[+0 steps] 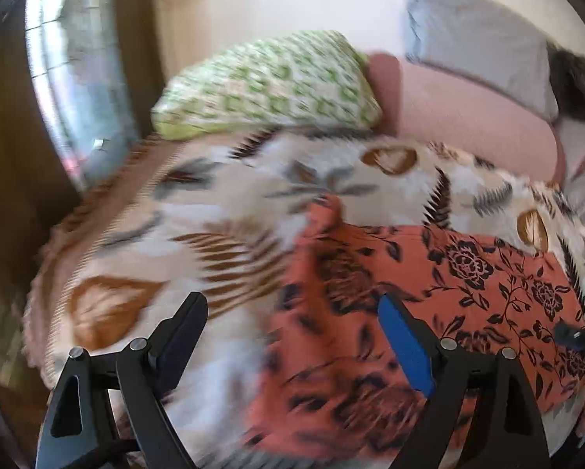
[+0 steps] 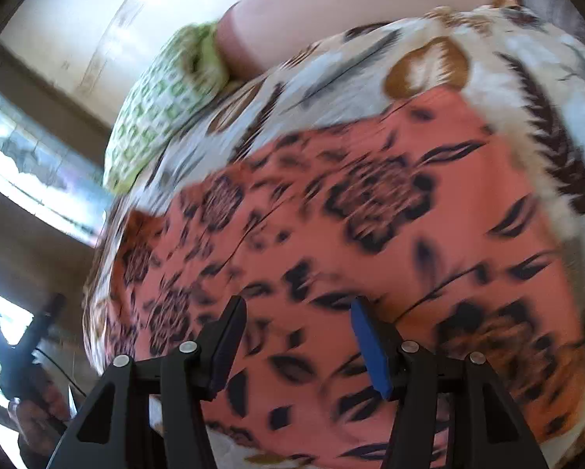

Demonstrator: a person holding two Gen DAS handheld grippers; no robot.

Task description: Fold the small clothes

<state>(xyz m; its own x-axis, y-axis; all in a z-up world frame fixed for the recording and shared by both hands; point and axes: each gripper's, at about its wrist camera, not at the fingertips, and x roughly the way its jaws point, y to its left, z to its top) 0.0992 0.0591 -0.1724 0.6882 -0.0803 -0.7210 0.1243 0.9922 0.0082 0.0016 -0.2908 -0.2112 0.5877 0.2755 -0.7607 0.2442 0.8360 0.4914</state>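
One thin, limp coral cloth garment with black floral print (image 1: 429,293) lies flat on the leaf-patterned bedspread (image 1: 175,215). My left tongs (image 1: 292,332) and right tongs (image 2: 298,332) hover released, grasping nothing. It should slide easily; I would pinch the near hem.

The left gripper (image 1: 292,312) hangs over the bed (image 1: 136,211) with its fingers (image 1: 405,336) wide apart and nothing between them. An orange cloth with black flowers (image 1: 429,305) lies flat on the leafy blanket. A green pillow (image 1: 269,82) sits farther back.
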